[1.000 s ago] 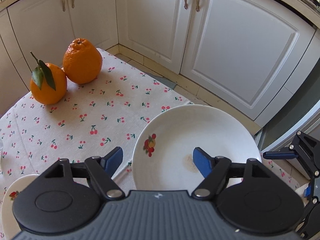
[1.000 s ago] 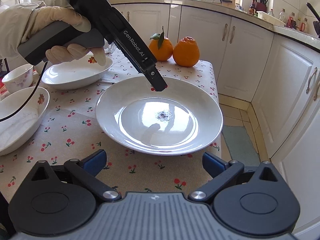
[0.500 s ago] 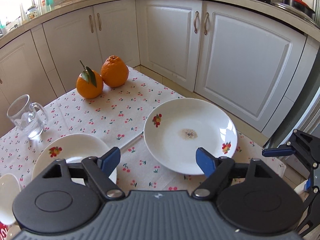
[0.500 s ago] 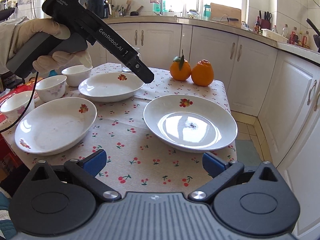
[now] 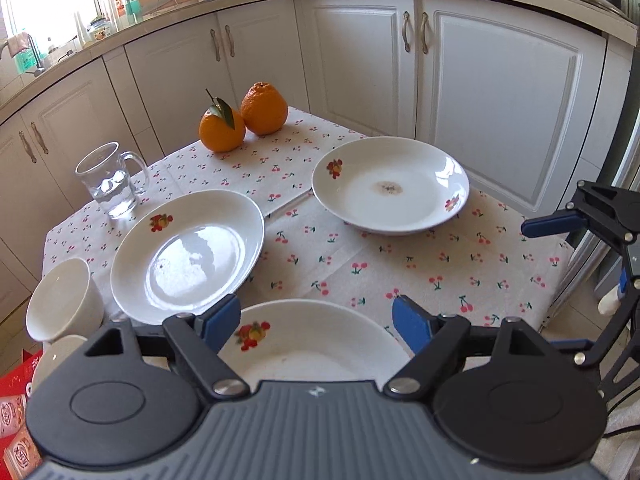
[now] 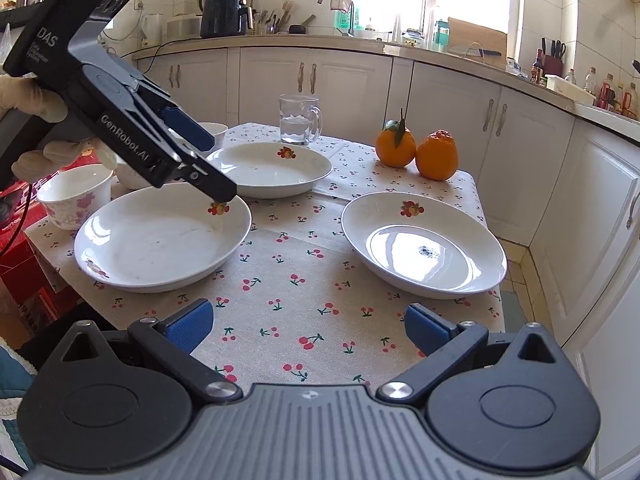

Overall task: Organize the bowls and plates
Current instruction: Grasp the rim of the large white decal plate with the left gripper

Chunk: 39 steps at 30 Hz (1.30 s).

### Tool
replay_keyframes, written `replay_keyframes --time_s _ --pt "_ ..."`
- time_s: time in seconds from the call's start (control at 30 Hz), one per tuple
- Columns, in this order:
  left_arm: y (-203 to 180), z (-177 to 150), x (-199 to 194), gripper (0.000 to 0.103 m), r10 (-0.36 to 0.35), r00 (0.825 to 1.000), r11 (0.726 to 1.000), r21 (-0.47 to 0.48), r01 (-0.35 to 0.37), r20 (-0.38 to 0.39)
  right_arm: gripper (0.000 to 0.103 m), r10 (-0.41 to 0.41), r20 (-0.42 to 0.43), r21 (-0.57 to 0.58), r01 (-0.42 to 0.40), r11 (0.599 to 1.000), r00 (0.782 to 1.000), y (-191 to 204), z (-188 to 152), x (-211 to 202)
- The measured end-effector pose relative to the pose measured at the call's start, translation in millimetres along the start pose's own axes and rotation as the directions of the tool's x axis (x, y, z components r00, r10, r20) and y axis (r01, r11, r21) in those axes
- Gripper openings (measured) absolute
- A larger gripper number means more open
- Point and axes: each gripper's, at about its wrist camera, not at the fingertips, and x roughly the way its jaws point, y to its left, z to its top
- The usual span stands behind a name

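Three white plates with fruit prints lie on the cherry-print tablecloth. The near-left plate (image 6: 160, 240) also shows under my left gripper in the left wrist view (image 5: 312, 344). The far plate (image 6: 272, 168) (image 5: 188, 252) lies behind it. The right plate (image 6: 424, 244) (image 5: 390, 186) lies near the table's right edge. Small white bowls (image 6: 76, 196) (image 5: 64, 300) stand at the left edge. My left gripper (image 5: 316, 320) is open and empty above the near-left plate. My right gripper (image 6: 308, 322) is open and empty above the table's front edge.
Two oranges (image 6: 418, 150) sit at the far right corner. A glass mug (image 6: 298, 120) with water stands at the back. A red box (image 6: 28, 280) stands beside the table on the left. White cabinets (image 6: 600, 220) run close along the right and back.
Both grippers have pulled back and up from the right plate. The left gripper now hovers over the near-left plate. More of the table shows in both views.
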Motion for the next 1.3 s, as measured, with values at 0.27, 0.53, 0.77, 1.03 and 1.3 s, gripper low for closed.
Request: replay_keyframes --time_s 0.27,0.53,0.77,1.03,1.3 --pt "-3.7 -40.7 -18.8 0.083 0.03 0.999 0.998 -0.057 -0.031 -0.018 0.103 0.014 -0.01 -0.019 -0.014 1.0 1.0 10.6 0.5 1.5" --pt "-1.2 -73.3 -33.1 0.083 0.057 0.998 0.988 -0.144 -0.061 -0.032 0.103 0.006 -0.027 -0.014 -0.006 1.0 1.0 12.6 5.5 8.4" --pt "8.6 -80.2 -37.0 0.083 0.081 0.996 0.98 -0.178 -0.086 -0.04 0.103 0.063 -0.039 -0.061 -0.066 0.996 0.997 24.4 6.0 15.7" --pt "28.3 -71.8 -25.1 0.083 0.098 0.993 0.978 -0.179 -0.109 -0.069 0.103 0.167 -0.085 -0.093 -0.175 0.98 0.982 39.0 -0.8 44.6" --pt "54.1 -58.5 -3.7 0.083 0.084 0.989 0.975 -0.195 -0.108 -0.125 0.103 0.241 -0.088 -0.097 -0.249 0.964 0.967 45.4 1.8 69.4"
